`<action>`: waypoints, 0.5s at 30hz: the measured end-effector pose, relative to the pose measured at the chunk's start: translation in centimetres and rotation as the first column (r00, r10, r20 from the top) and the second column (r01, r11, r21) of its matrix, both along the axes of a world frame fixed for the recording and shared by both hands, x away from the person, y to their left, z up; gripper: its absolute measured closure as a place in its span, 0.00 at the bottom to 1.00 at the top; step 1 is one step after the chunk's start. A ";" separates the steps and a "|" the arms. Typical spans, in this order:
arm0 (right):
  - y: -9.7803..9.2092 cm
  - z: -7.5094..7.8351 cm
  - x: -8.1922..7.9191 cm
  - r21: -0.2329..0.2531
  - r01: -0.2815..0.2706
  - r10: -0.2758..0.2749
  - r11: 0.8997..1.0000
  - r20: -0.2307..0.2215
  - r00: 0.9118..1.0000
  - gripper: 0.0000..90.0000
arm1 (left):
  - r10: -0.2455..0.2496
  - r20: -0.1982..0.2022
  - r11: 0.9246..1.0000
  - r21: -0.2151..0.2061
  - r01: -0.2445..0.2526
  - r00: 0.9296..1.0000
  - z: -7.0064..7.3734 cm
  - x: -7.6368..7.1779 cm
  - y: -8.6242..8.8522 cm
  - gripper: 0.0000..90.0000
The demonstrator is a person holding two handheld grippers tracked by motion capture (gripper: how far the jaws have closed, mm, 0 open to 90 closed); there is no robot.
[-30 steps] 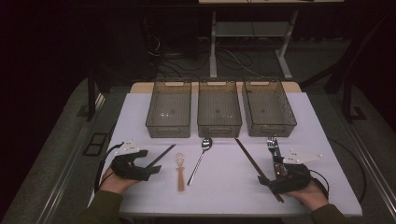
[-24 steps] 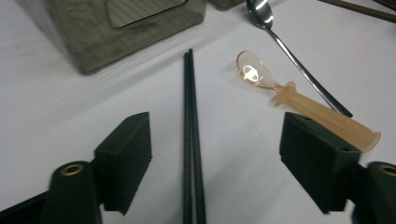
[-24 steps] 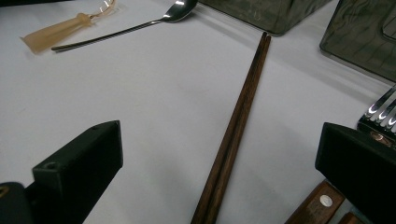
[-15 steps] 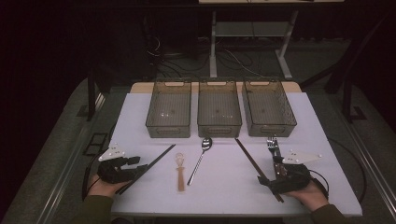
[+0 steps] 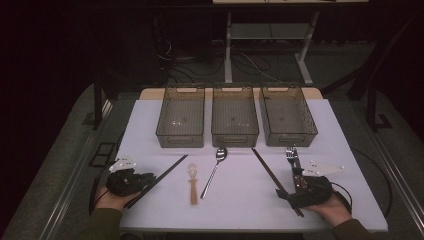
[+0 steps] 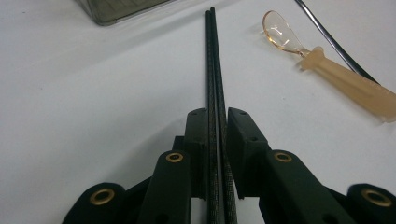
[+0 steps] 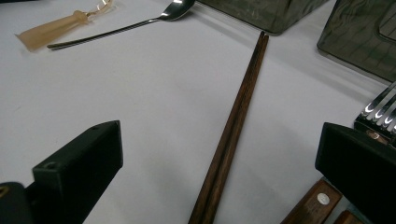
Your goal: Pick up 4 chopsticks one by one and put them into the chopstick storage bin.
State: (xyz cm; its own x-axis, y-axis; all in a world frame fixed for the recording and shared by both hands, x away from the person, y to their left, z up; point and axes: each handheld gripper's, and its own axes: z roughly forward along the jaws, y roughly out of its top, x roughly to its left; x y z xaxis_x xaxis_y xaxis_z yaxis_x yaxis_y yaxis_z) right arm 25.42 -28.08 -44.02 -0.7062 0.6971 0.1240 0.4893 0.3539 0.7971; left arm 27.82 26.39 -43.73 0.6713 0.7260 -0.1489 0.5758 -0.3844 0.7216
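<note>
The left gripper point(image 6: 217, 154) is clamping its jaws narrowly on the black chopsticks point(image 6: 213, 60), which are pointing toward two o'clock across the white table point(image 5: 150, 125) in the high view, near its seven o'clock corner. At three o'clock of them, apart, is lying the amber spoon point(image 6: 322, 65) (bare table between). The right gripper point(image 7: 219, 163) is resting with jaws spread wide, straddling the brown chopsticks point(image 7: 233, 126) without touching them; the forks point(image 7: 380, 109) are lying just beside its far jaw. Three bins point(image 5: 235, 117) are standing at twelve o'clock, well apart.
</note>
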 end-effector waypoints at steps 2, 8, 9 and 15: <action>0.0 0.0 0.0 0.000 0.001 -0.001 1.000 0.000 1.000 0.01 | -0.001 -0.003 1.000 0.006 0.001 1.000 0.0 0.0 0.0 0.86; -0.1 0.0 0.0 -0.001 0.002 -0.002 1.000 0.003 1.000 0.01 | -0.002 -0.009 1.000 0.022 0.002 1.000 -0.2 0.1 0.0 0.88; -0.1 0.0 0.0 -0.001 0.002 -0.002 1.000 0.003 1.000 0.01 | -0.001 -0.010 1.000 0.021 0.002 1.000 -0.2 0.1 0.0 0.88; -0.1 0.0 0.0 -0.003 0.003 -0.003 1.000 0.005 1.000 0.01 | -0.008 -0.018 0.999 0.035 0.009 1.000 -0.4 0.2 0.0 0.89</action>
